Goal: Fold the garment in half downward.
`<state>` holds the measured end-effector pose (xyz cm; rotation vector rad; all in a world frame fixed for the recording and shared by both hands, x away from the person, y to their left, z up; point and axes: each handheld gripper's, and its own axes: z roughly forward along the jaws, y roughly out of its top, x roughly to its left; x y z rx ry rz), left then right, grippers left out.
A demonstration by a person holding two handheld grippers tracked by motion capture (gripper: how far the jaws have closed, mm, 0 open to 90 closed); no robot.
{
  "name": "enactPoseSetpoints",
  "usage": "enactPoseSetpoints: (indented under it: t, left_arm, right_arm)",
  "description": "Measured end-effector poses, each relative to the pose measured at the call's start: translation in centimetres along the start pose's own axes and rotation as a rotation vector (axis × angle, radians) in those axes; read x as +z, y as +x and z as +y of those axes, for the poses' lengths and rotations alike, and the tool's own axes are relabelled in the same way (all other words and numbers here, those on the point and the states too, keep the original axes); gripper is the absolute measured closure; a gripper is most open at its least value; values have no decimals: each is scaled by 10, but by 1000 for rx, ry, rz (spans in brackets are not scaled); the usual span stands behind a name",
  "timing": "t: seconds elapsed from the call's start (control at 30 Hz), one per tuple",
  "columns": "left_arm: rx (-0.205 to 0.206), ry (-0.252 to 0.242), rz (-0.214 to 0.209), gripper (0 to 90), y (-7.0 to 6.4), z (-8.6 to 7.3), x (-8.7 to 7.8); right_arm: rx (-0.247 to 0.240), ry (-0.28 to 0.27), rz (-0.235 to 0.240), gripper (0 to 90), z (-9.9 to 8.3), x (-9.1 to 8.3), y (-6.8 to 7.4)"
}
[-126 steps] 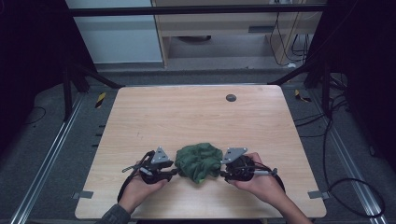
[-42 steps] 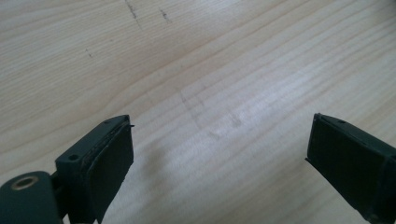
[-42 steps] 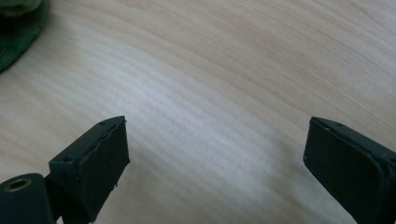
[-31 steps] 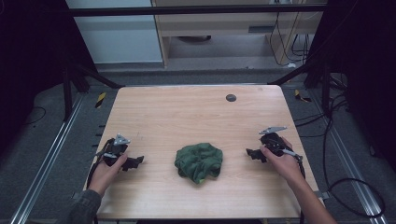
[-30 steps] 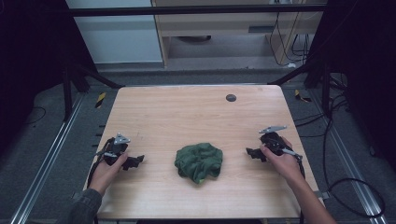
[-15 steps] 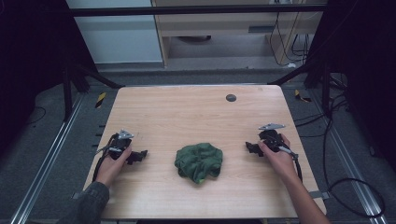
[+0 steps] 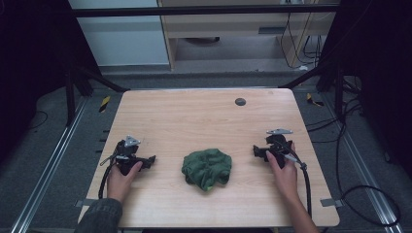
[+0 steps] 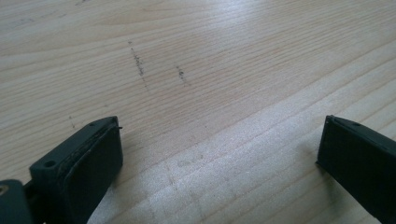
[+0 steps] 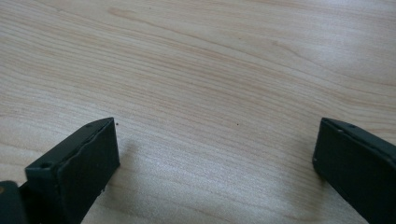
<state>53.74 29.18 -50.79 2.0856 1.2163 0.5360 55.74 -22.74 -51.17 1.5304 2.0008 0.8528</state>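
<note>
Here we hold both grippers, left [image 7: 148, 159] and right [image 7: 256, 150], jaws wide and empty; the crumpled green cloth [image 7: 207, 167] sits on the counter [image 7: 194, 116] between them. Likely next: close in and pinch its edges.

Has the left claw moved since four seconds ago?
Yes. The left claw went from beside the green cloth out toward the table's left edge; it is open over bare wood.
</note>
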Motion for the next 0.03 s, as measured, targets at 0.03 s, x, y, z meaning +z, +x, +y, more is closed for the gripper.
enactPoseSetpoints:
  t: [0.03]
  left_arm:
    - [0, 2, -1, 0, 0, 0, 0]
  right_arm:
    - [1, 0, -2, 1, 0, 0, 0]
